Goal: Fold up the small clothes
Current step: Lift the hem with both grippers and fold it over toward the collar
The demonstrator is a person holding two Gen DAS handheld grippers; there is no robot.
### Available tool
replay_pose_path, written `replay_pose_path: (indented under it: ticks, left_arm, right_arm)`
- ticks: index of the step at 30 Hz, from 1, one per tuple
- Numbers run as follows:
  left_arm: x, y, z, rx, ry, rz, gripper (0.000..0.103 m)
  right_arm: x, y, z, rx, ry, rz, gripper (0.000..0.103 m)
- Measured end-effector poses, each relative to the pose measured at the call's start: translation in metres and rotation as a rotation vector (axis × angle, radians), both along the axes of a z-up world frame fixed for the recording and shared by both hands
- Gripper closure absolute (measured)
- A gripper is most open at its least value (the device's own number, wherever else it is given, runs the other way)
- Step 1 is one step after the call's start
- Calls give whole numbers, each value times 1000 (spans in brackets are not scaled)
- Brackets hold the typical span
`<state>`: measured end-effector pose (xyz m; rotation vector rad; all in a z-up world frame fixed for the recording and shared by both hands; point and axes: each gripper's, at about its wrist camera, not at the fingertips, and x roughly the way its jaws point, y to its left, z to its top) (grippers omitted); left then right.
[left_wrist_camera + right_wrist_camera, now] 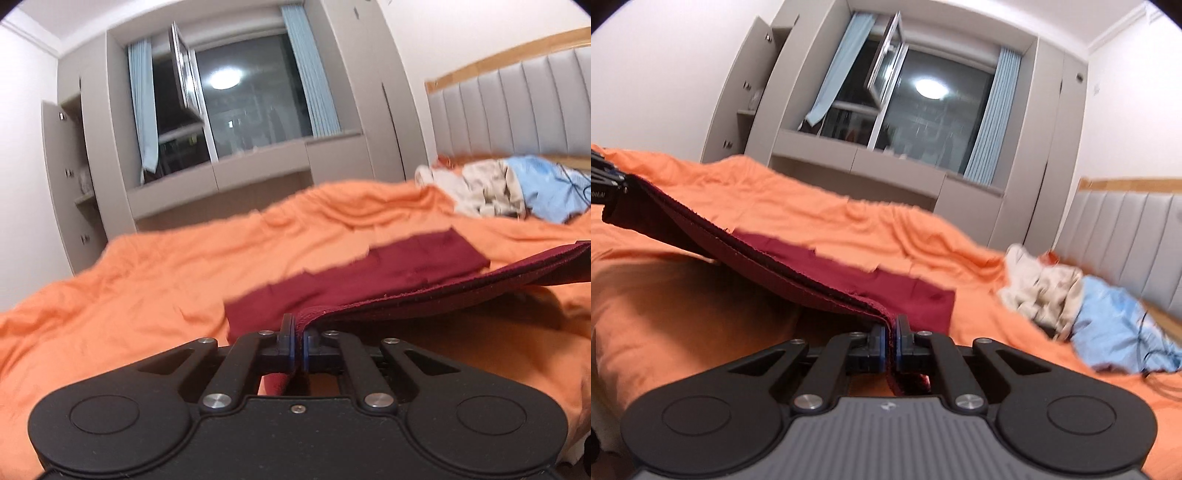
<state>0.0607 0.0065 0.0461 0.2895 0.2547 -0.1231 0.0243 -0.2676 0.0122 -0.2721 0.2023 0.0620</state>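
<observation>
- A dark red garment (369, 280) is seen lying on an orange bedspread (147, 280), its near edge raised clear of the bed.
- That edge is pinched at one end by the left gripper (298, 332) and at the other by the right gripper (891, 332), both clenched on the cloth.
- The fold is judged to be under way; the lifted edge would next be carried over the flat part and laid down evenly.
- A heap of pale and blue clothes (1071, 302) is seen by the headboard (517, 107).

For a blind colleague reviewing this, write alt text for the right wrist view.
The right gripper is shut on the near edge of a dark red garment, lifting it off an orange bedspread. The left gripper holds its other end.
</observation>
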Motion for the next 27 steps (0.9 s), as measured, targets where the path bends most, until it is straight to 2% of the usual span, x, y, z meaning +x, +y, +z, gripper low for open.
replay_pose_path:
  ticks: [8, 13, 15, 21, 27]
  left_arm:
    - [-46, -6, 42, 15, -85, -64, 100]
    - [-85, -14, 71, 60, -149, -112, 100]
    - [-90, -17, 78, 78, -155, -122, 100]
    - [-63, -19, 84, 61, -138, -126, 99]
    - [0, -17, 90, 49, -124, -111, 99]
  right_arm:
    - [-46, -12, 31, -23, -128, -3, 97]
    - [-77, -20, 59, -27, -212, -2, 97]
    - [-76, -23, 65, -24, -213, 0, 97]
    - [-40, -24, 69, -43, -234, 4, 97]
    - [33, -27, 80, -42, -230, 15, 97]
